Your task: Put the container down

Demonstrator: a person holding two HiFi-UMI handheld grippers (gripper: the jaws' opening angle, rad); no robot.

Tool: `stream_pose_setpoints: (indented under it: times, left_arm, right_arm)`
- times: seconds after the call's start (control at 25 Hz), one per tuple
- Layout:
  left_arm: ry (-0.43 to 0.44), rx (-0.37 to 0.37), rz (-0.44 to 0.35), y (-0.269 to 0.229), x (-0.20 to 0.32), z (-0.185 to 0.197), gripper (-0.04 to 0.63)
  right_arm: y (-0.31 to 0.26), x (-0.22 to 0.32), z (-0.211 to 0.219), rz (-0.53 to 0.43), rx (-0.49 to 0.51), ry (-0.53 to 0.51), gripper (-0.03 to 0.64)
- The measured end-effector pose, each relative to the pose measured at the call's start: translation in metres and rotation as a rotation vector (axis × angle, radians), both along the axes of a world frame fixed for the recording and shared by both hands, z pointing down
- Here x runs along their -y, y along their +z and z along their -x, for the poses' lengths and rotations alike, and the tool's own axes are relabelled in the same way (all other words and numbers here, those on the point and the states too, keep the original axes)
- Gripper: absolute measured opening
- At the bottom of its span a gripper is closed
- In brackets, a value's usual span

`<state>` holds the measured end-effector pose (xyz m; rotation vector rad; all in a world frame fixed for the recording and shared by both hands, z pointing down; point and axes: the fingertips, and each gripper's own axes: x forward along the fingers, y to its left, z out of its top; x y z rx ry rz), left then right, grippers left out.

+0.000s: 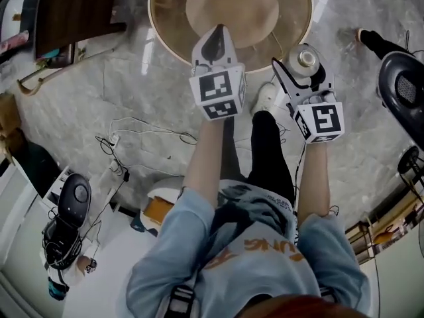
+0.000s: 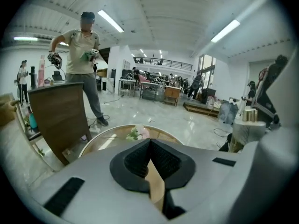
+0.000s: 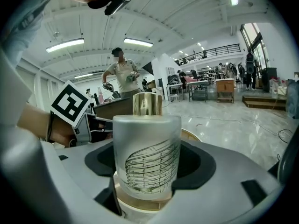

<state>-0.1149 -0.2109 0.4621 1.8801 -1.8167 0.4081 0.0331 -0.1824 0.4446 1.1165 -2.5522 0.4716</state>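
A frosted glass container (image 3: 147, 155) with a gold cap and a dark line drawing stands upright between the jaws of my right gripper (image 3: 147, 176), which is shut on it. In the head view the container (image 1: 306, 59) and right gripper (image 1: 301, 66) hang over the floor just right of a round glass-topped table (image 1: 165, 25). My left gripper (image 1: 217, 37) is held over the table's near edge, its jaws shut with nothing between them. From the left gripper (image 2: 150, 146) the container (image 2: 246, 129) shows at the right and the table (image 2: 112, 139) lies ahead.
A small bunch of flowers (image 2: 138, 133) lies on the table. A brown wooden cabinet (image 2: 56, 115) stands to the left, with a person (image 2: 84, 50) behind it. Cables (image 1: 132, 138) trail over the marble floor, and a black chair (image 1: 404, 85) is at the right.
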Motion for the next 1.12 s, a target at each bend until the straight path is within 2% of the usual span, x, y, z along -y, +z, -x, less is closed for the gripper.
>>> stream_pose_setpoints:
  times: [0.08,0.32,0.48,0.68,0.8,1.12]
  left_arm:
    - [0.005,0.018,0.033,0.027,-0.002,-0.003,0.023]
    - [0.058,-0.037,0.079,0.086,-0.003,-0.036,0.023]
    - [0.083,-0.046,0.091,0.118,0.003,-0.046,0.023]
    - [0.094,-0.036,0.104,0.144,0.01,-0.051,0.023]
    - [0.102,-0.057,0.133,0.164,0.012,-0.053,0.023]
    - [0.121,-0.061,0.154,0.186,0.032,-0.051,0.023]
  right_arm:
    - [0.026,0.0,-0.003,0.028,-0.008,0.0,0.35]
    - [0.069,0.011,-0.011,0.041,-0.02,0.009,0.35]
    - [0.097,0.019,-0.004,0.03,-0.018,-0.011,0.349]
    - [0.132,0.025,0.0,0.042,-0.007,-0.005,0.35]
    - [0.152,0.03,0.001,0.058,-0.001,0.007,0.35]
    - [0.193,0.076,0.011,0.046,-0.043,-0.011,0.35]
